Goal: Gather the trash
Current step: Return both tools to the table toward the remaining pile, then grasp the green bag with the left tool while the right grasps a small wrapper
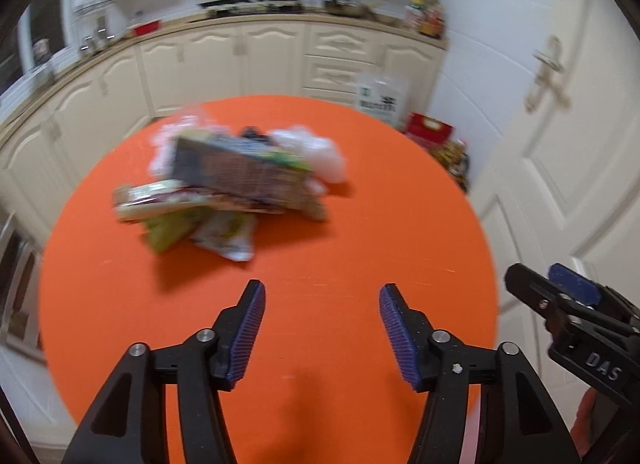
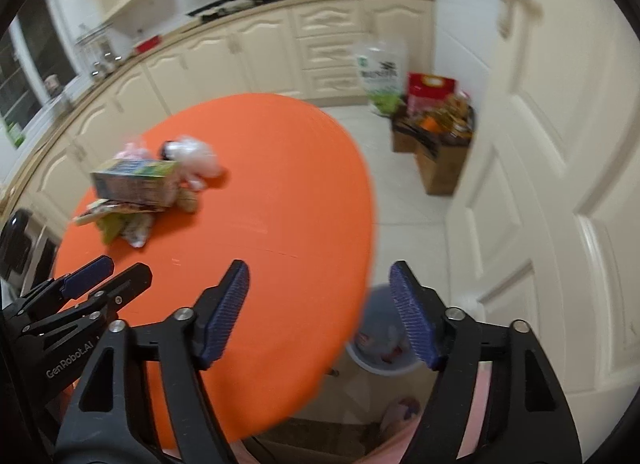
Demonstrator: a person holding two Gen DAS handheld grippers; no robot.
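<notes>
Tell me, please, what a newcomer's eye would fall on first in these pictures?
First, the bright orange round table that fills the middle of both views. Next, the heap of trash on its far side: a printed carton on top of wrappers, with a crumpled white plastic bag beside it. Nearest the camera, the left claw and the right claw stand open and empty.

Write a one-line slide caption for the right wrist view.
Open, empty right gripper over the orange table, trash pile at the far side, bin on the floor below.

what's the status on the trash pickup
Left gripper and right gripper open, empty. Trash pile on orange table, untouched. Bin on floor. Path clear.
</notes>
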